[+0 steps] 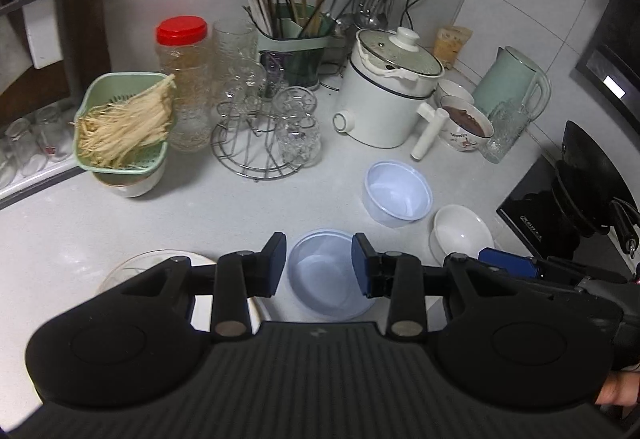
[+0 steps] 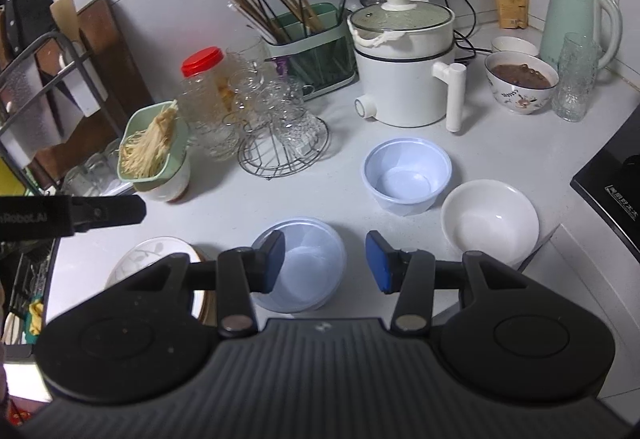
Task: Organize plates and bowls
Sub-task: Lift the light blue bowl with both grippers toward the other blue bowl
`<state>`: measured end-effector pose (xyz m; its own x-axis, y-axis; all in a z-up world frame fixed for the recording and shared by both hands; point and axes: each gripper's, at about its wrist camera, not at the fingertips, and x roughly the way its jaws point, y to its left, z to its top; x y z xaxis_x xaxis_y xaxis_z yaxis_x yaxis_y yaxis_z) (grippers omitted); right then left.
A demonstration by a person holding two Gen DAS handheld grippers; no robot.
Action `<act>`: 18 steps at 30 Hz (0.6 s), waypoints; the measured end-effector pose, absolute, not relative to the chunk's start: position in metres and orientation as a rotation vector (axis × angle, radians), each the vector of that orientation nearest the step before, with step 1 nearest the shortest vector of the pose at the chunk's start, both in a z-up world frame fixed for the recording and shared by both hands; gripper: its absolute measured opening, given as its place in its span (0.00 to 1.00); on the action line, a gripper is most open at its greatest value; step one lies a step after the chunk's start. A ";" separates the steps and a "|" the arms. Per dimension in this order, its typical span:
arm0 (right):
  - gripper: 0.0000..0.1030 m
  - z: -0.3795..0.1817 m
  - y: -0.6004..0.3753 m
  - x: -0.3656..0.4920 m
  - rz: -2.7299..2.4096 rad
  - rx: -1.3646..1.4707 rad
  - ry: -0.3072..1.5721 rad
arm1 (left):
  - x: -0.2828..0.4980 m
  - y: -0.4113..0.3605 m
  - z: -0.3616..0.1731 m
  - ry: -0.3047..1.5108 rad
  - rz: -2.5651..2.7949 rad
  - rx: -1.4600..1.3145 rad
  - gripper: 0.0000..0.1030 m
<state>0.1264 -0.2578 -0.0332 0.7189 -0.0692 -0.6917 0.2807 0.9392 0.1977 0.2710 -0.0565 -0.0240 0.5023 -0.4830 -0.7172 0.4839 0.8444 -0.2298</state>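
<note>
A clear plastic bowl (image 1: 326, 273) (image 2: 304, 263) sits on the white counter just in front of both grippers. A second clear plastic bowl (image 1: 398, 193) (image 2: 406, 175) stands farther back. A white ceramic bowl (image 1: 462, 233) (image 2: 490, 221) is at the right. A white patterned plate (image 1: 156, 267) (image 2: 154, 259) lies at the near left, partly hidden. My left gripper (image 1: 319, 265) is open and empty above the near bowl. My right gripper (image 2: 326, 261) is open and empty, also over it. The right gripper also shows in the left wrist view (image 1: 510, 263).
A white electric pot (image 2: 404, 67), a bowl of brown food (image 2: 520, 83), a mint kettle (image 2: 576, 23), a glass rack (image 2: 280, 119), a chopstick holder (image 2: 312, 47), a red-lidded jar (image 2: 204, 79) and a green colander of enoki mushrooms (image 2: 154, 147) crowd the back. A black stove (image 2: 612, 183) is at right.
</note>
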 end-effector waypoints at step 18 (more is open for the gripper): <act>0.46 -0.065 -0.344 0.138 -0.329 0.303 0.760 | 0.316 -0.156 -0.064 0.920 -0.604 0.031 0.49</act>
